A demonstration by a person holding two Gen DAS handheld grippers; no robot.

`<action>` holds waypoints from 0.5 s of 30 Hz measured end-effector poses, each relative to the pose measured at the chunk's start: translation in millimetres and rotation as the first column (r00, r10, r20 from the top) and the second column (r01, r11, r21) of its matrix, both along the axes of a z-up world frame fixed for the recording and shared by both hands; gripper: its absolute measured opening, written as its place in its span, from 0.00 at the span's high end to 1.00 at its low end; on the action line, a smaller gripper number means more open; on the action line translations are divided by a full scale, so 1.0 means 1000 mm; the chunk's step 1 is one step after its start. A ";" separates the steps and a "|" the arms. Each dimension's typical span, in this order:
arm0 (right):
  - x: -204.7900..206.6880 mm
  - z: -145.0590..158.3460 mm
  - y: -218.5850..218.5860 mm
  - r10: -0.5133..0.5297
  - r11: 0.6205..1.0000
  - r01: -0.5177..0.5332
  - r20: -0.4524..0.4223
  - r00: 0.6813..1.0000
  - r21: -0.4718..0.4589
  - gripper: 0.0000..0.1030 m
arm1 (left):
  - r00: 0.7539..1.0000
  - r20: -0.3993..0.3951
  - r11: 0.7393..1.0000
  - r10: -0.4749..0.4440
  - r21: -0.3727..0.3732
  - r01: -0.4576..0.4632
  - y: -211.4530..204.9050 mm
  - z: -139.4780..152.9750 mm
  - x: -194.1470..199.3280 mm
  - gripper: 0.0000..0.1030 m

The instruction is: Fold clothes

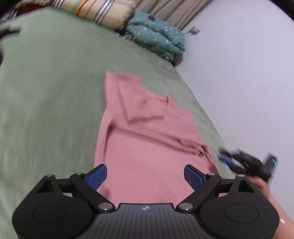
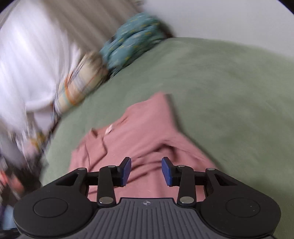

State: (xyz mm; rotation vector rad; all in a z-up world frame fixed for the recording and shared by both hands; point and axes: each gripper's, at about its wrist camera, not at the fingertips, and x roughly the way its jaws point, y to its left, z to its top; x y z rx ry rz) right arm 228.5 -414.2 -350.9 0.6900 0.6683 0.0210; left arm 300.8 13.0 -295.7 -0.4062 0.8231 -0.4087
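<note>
A pink garment (image 1: pixel 147 143) lies partly folded on the green bed cover (image 1: pixel 46 101), one sleeve laid over its body. My left gripper (image 1: pixel 146 177) hovers over its near end, jaws wide open with nothing between the blue pads. At the right edge of the left wrist view the right gripper (image 1: pixel 244 161) shows blurred, held in a hand. In the right wrist view the same pink garment (image 2: pixel 143 132) spreads below my right gripper (image 2: pixel 146 170), whose jaws stand part open and empty. Both views are motion-blurred.
A striped pillow (image 1: pixel 99 11) and a teal patterned quilt (image 1: pixel 156 35) lie at the head of the bed, by curtains. A pale wall (image 1: pixel 238 73) runs along the bed's right side. A person in white (image 2: pixel 27 64) stands at the left in the right wrist view.
</note>
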 end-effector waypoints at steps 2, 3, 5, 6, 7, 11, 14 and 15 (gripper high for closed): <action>-0.006 -0.004 -0.015 -0.052 0.999 0.052 -0.007 0.999 -0.006 0.65 | 0.999 0.034 0.997 0.020 0.070 -0.023 -0.012 0.005 0.035 0.17; -0.008 -0.007 -0.022 -0.074 0.997 0.074 -0.007 0.997 -0.001 0.65 | 0.999 0.039 0.992 0.030 0.123 -0.034 -0.020 0.006 0.063 0.31; -0.001 -0.013 -0.028 -0.095 0.995 0.095 -0.013 0.995 0.023 0.65 | 0.999 0.017 0.977 0.042 0.210 -0.045 -0.032 -0.001 0.114 0.56; 0.006 -0.016 -0.028 -0.100 0.994 0.100 -0.015 0.995 0.038 0.65 | 0.999 0.004 0.970 0.048 0.240 -0.048 -0.036 -0.004 0.131 0.70; 0.014 -0.018 -0.026 -0.097 0.994 0.097 -0.010 0.995 0.049 0.65 | 0.998 -0.008 0.962 0.056 0.267 -0.052 -0.040 -0.008 0.148 0.75; 0.068 -0.012 0.004 0.037 0.993 -0.044 0.065 0.997 0.110 0.65 | 0.996 -0.016 0.958 0.088 0.276 -0.081 -0.046 -0.020 0.189 0.77; 0.115 -0.011 0.045 0.178 0.973 -0.190 0.097 0.979 0.130 0.65 | 0.995 -0.043 0.957 0.085 0.283 -0.069 -0.049 -0.036 0.210 0.77; 0.138 -0.013 0.068 0.224 0.965 -0.234 0.093 0.970 0.119 0.65 | 0.995 -0.059 0.953 0.085 0.297 -0.064 -0.049 -0.041 0.214 0.77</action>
